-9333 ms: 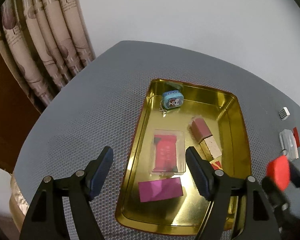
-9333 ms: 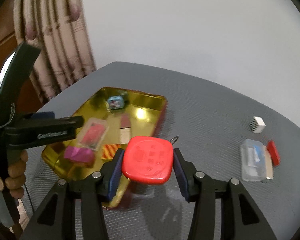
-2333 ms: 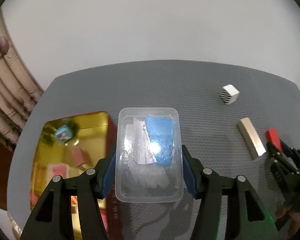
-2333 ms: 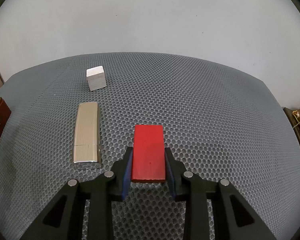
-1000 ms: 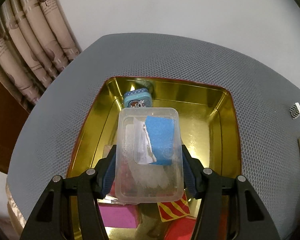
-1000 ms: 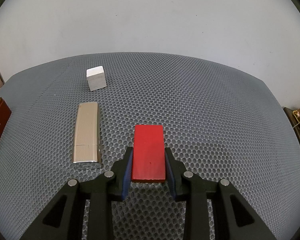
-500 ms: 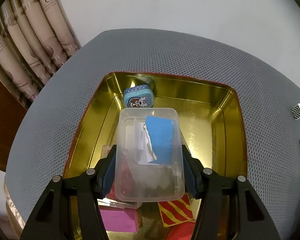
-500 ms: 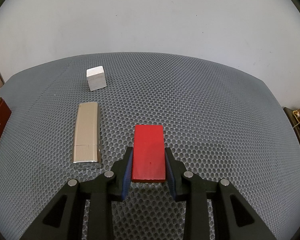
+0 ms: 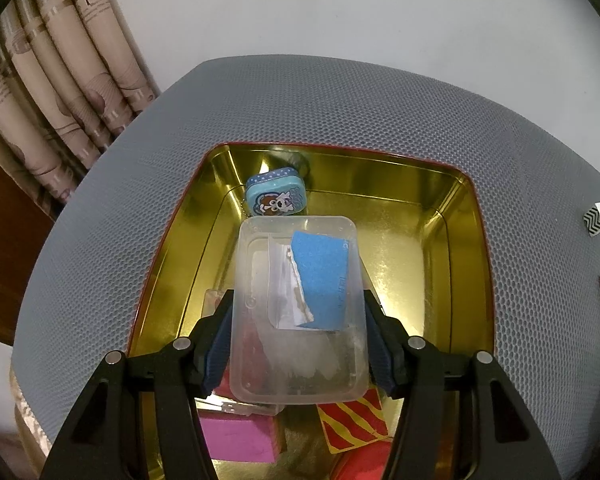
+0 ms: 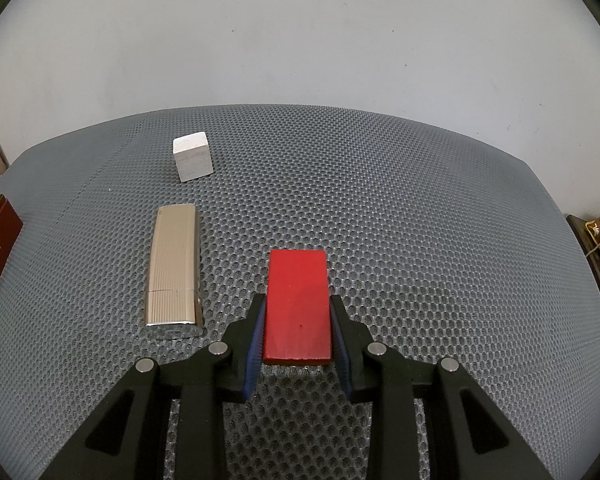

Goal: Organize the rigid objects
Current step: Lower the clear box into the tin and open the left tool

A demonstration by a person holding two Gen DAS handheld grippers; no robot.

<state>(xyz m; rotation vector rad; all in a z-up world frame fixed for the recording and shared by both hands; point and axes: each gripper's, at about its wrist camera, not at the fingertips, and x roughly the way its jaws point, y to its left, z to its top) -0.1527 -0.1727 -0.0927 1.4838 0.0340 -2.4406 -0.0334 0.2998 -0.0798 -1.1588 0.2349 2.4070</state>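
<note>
- Left gripper [image 9: 298,344]: two matte black fingers, angular and ribbed, filling the lower part of the left wrist view.
- Each finger [image 9: 216,350] carries a blue pad on its inner face (fine ridged texture).
- Four round silver screw heads, two per side, across the lower middle of the frame.
- Right gripper [image 10: 298,330]: same build, black fingers with triangular cut-outs near the bottom corners, blue pads [image 10: 255,340], four silver screws in a row.
</note>
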